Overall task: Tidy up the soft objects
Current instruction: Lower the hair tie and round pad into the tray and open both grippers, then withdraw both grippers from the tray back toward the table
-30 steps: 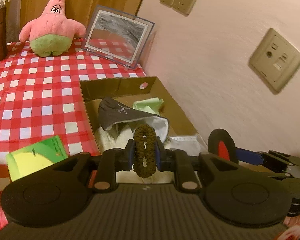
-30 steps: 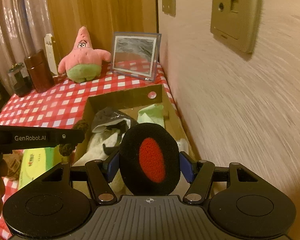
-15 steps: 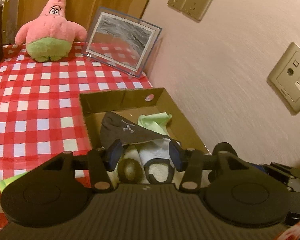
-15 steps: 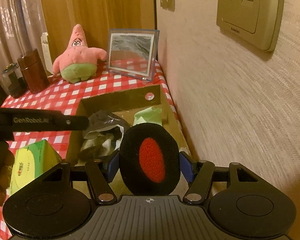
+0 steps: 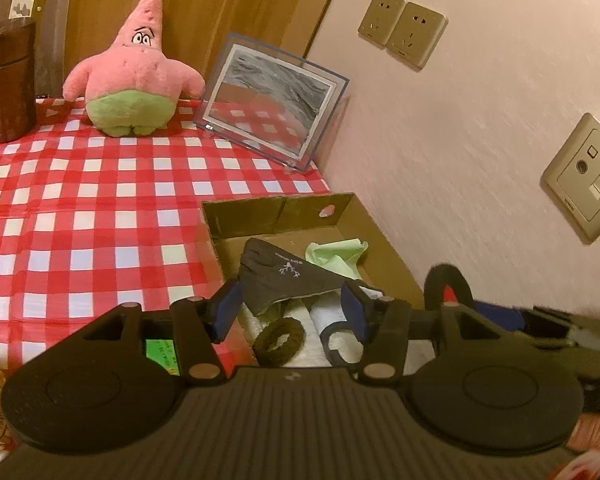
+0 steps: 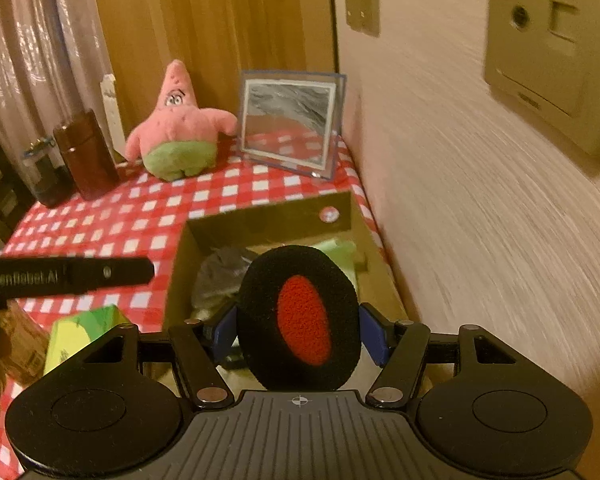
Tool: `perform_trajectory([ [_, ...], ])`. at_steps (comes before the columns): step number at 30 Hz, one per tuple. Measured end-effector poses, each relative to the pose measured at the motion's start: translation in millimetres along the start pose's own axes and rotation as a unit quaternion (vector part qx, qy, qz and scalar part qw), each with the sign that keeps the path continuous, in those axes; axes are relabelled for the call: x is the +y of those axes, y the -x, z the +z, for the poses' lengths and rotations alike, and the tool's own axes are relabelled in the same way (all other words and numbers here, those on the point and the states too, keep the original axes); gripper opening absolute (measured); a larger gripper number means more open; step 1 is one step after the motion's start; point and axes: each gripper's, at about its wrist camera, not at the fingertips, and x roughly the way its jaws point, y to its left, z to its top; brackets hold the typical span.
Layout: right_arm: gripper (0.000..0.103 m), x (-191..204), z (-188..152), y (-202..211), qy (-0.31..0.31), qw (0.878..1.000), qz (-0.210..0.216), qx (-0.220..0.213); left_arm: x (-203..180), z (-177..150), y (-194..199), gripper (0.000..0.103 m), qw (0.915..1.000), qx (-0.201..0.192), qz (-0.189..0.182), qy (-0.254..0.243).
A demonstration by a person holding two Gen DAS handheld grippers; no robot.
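An open cardboard box [image 5: 276, 208] sits on the red checked cloth against the wall. Inside lie a dark grey cloth [image 5: 284, 276], a pale green cloth [image 5: 336, 256] and white fabric [image 5: 320, 316]. A dark olive scrunchie [image 5: 280, 340] rests on the white fabric. My left gripper [image 5: 292, 304] hovers over the box's near end; its jaws are opening with nothing between the pads. My right gripper [image 6: 298, 332] is shut on a round black pad with a red centre [image 6: 298, 320], held over the box [image 6: 268, 216]; that pad also shows in the left wrist view [image 5: 448, 284].
A pink star plush [image 5: 136, 72], a framed picture [image 5: 272, 100] and a brown canister [image 5: 6, 84] stand at the back. A green and yellow pack [image 6: 84, 332] lies left of the box. The wall with sockets [image 5: 580, 180] runs close along the right.
My left jaws opened and let go of the scrunchie, which dropped onto the white fabric in the box. The right gripper kept its hold on the black and red pad.
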Motion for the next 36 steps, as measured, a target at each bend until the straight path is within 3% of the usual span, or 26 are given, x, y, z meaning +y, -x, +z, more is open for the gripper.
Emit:
perform_trajectory([
  [3,0.073,1,6,-6,-0.002,1.0,0.01,-0.006,2,0,3,0.055,1.0,-0.003,0.005,0.0],
  [5,0.081,2,6,-9,-0.002,1.0,0.012,-0.008,4,-1,4,0.069,1.0,-0.004,0.008,0.002],
  [6,0.083,2,5,-9,-0.003,1.0,0.014,-0.01,5,-2,6,0.07,0.9999,-0.005,0.009,0.002],
  [21,0.083,6,-22,19,-0.006,1.0,-0.006,0.018,4,-17,37,0.08,0.9983,-0.026,0.046,-0.023],
  [29,0.083,17,-30,47,-0.009,1.0,-0.011,0.023,-4,-26,64,0.092,0.9965,-0.028,0.059,-0.052],
  [36,0.083,31,-40,76,-0.01,1.0,-0.018,0.022,-3,-35,95,0.096,0.9979,-0.016,0.043,-0.046],
])
